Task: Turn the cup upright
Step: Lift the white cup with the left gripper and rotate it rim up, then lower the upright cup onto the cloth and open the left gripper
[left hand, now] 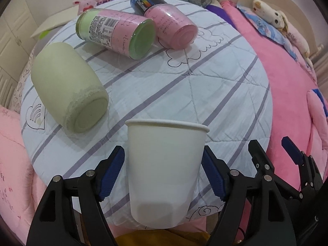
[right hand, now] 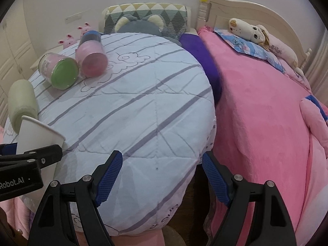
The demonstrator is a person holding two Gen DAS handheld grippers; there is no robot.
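A: Where do we see the paper cup (left hand: pixel 165 174)?
B: Upright on the striped quilt (left hand: pixel 205 94), between our left gripper (left hand: pixel 163 176) fingers, which stand wide, not pressing it.
A: And our right gripper (right hand: pixel 162 176)?
B: Wide too, empty, beside the cup.

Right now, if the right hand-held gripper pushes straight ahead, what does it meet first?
Probably only the striped quilted cushion: the open right hand-held gripper points across its bare middle. The paper cup sits well left.

Matt paper cup (left hand: pixel 164 168) (quilted cloth (left hand: pixel 205 94))
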